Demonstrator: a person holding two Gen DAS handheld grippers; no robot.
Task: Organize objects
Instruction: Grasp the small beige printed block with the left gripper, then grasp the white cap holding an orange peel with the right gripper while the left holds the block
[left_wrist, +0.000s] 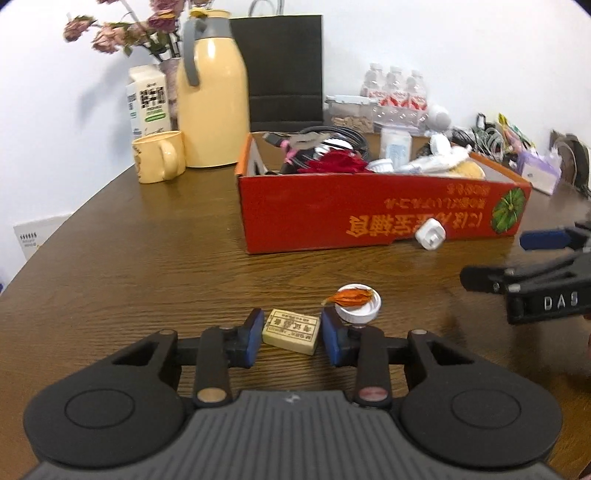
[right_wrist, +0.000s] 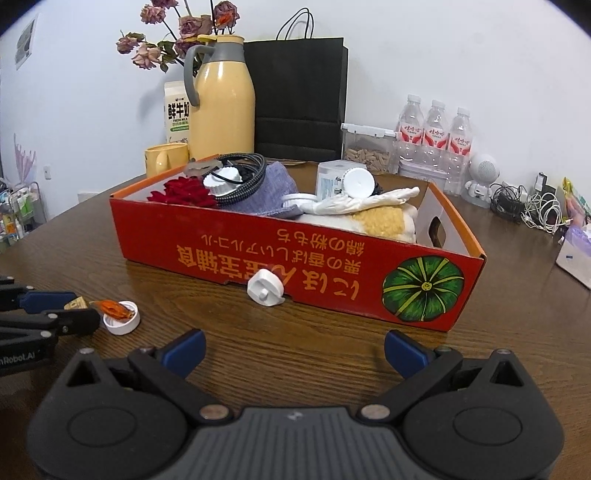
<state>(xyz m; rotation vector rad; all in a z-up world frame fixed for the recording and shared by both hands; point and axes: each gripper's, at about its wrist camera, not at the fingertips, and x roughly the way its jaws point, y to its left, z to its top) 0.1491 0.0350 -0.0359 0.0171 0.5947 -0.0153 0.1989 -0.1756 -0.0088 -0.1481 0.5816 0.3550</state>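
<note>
Your left tongs (left_wrist: 291, 332) sit low on the wooden surface (left_wrist: 147, 258), pads on either side of a small tan eraser (left_wrist: 291, 331), narrowed around it; contact unclear. White cap (left_wrist: 357, 303) with an orange scrap lies just beside. Your right tongs (right_wrist: 293, 350) stand wide, empty, facing the red box (right_wrist: 295, 254); white plug (right_wrist: 265, 288) touches its front wall.
</note>
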